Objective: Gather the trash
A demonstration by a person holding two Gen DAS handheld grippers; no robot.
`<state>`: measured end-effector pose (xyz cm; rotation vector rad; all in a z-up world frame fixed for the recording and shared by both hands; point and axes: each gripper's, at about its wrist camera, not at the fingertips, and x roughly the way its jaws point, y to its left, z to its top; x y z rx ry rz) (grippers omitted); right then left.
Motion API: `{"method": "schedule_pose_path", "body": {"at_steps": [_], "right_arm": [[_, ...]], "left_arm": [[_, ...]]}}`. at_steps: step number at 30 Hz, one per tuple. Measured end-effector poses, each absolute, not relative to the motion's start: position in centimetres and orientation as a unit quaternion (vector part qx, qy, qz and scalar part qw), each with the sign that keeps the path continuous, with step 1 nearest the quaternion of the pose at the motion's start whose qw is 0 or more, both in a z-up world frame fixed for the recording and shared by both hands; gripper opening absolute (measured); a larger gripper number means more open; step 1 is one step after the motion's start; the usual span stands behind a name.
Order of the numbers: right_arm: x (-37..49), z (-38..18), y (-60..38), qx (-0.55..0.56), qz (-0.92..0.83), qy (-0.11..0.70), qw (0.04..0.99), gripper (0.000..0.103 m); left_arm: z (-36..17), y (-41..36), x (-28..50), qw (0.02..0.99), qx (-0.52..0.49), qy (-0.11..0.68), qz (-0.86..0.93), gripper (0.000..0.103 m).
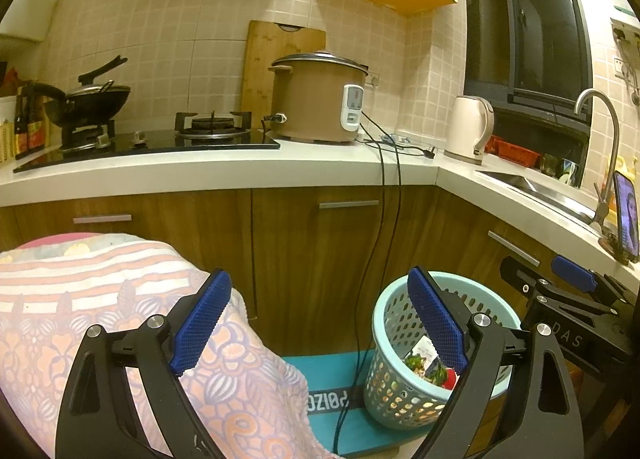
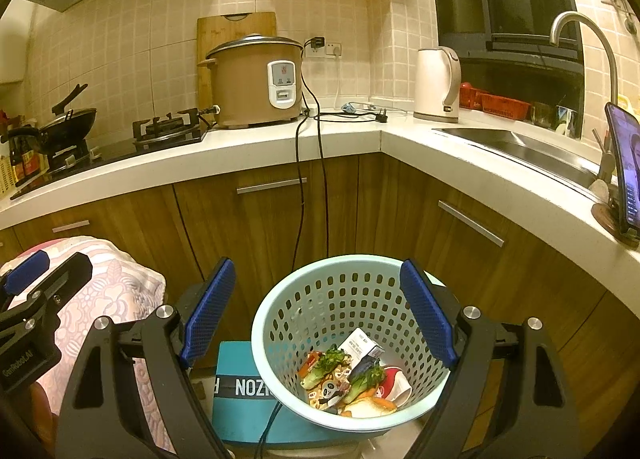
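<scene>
A pale blue perforated trash basket [image 2: 320,299] stands on a teal box [image 2: 236,399] on the floor by the wooden cabinets. It holds trash [image 2: 348,379]: vegetable scraps, a small carton, a red and white cup. My right gripper [image 2: 316,315] is open and empty, its jaws spread over the basket's rim. My left gripper [image 1: 320,327] is open and empty, left of the basket [image 1: 392,323] and over a floral cloth [image 1: 100,299]. The right gripper's fingertips [image 1: 572,271] show at the right of the left wrist view.
The white counter [image 2: 340,135] carries a brown rice cooker [image 2: 252,83], gas hob [image 2: 168,127], wok [image 2: 68,123], kettle [image 2: 436,83], sink [image 2: 512,147] and a phone on a stand [image 2: 624,175]. Two black cords [image 2: 312,187] hang down the cabinet to the floor beside the basket.
</scene>
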<state>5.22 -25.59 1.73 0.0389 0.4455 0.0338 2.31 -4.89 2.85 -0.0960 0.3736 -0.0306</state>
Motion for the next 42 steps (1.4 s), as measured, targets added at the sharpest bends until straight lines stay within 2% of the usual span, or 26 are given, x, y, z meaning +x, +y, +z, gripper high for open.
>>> {"method": "schedule_pose_path", "body": {"at_steps": [42], "right_arm": [[4.81, 1.85, -25.49, 0.018, 0.016, 0.218, 0.976, 0.080]], "left_arm": [[2.20, -4.28, 2.45, 0.980, -0.044, 0.194, -0.019, 0.089]]}}
